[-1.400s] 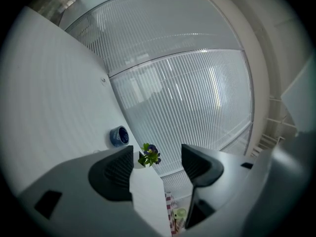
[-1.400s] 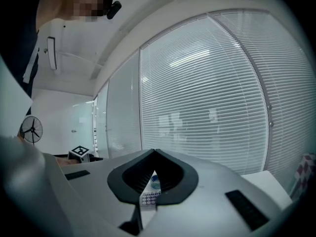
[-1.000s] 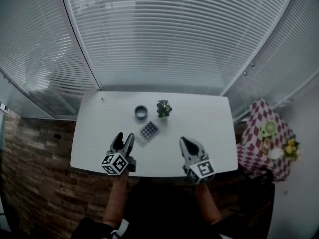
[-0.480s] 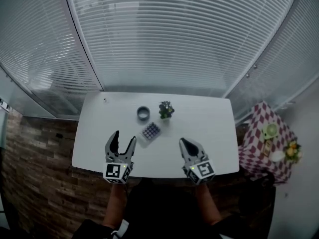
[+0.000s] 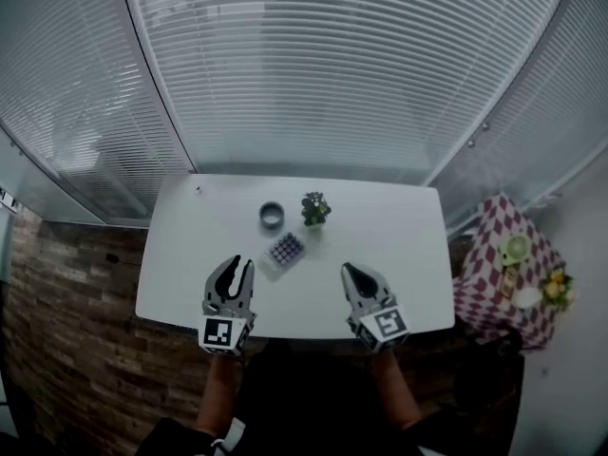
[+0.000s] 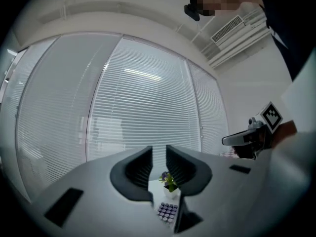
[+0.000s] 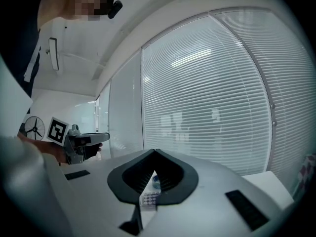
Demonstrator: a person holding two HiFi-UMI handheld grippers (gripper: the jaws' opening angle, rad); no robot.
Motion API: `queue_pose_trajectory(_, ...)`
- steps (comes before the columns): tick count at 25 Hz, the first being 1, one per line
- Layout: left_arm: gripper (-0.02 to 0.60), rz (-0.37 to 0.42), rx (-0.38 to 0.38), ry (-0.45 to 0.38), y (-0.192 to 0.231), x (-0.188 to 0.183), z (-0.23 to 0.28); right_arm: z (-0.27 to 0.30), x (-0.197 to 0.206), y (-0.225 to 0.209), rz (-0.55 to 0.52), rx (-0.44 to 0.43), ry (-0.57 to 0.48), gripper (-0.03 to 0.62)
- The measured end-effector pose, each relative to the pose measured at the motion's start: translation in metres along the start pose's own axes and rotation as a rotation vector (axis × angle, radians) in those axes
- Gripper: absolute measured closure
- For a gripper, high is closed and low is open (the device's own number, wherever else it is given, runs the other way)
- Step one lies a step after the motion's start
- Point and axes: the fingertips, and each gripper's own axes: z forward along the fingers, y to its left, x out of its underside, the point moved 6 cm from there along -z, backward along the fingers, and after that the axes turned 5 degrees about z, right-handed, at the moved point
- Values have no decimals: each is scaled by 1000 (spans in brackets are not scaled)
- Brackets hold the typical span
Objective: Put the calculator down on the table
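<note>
Window blinds (image 5: 323,65) are seen across the whole back and both sides, with a white table (image 5: 399,226) set in front of them. A checked side table (image 5: 494,255) stands well apart at the right, its small items too small to be named. The left gripper (image 5: 237,267) is held over the near left part of the table. Its jaws are closing with a narrow gap left, and nothing is caught between them; only the far tabletop is seen through the gap. The right gripper (image 5: 350,271) is held over the near right part, jaws pressed together at the tips, nothing pinched. The calculator (image 5: 287,250) is lying flat on the table, keys up, ahead of both grippers, roughly between their lines and nearer the left one. It is touched by neither. A grey ring-shaped item (image 5: 271,216) is set just behind it, exact type not determinable. A small potted plant (image 5: 314,207) is placed upright beside the ring on the right, near the calculator's far corner.
</note>
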Motion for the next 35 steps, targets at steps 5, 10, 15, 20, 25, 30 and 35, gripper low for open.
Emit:
queue_pose_trajectory(5, 572, 76, -35, -22, -6, -4, -5, 0, -1, 2, 11, -19, -20, 588)
queue_pose_trajectory(10, 574, 82, -1, -58, -13, -12, -8, 1, 1, -2, 5, -8, -16, 588)
queue_pose_trajectory(15, 574, 78, 7, -51, -11, -17, -12, 1, 9, 2, -92, -15, 36, 588)
queue_pose_trajectory(20, 574, 72, 15, -49, -8, -15, -16, 4, 9, 3, -101, -24, 60, 588)
queue_pose_trajectory(25, 574, 75, 0, -36, -3, -12, -18, 7, 9, 5, -111, -35, 68, 588)
queue_pose_trajectory(30, 574, 73, -26, -34, 0, -12, -19, 9, 8, 8, -103, -60, 54, 588)
queue_pose_trajectory(35, 574, 83, 3, -7, -3, -6, -14, 11, 1, 15, -171, -69, 65, 588)
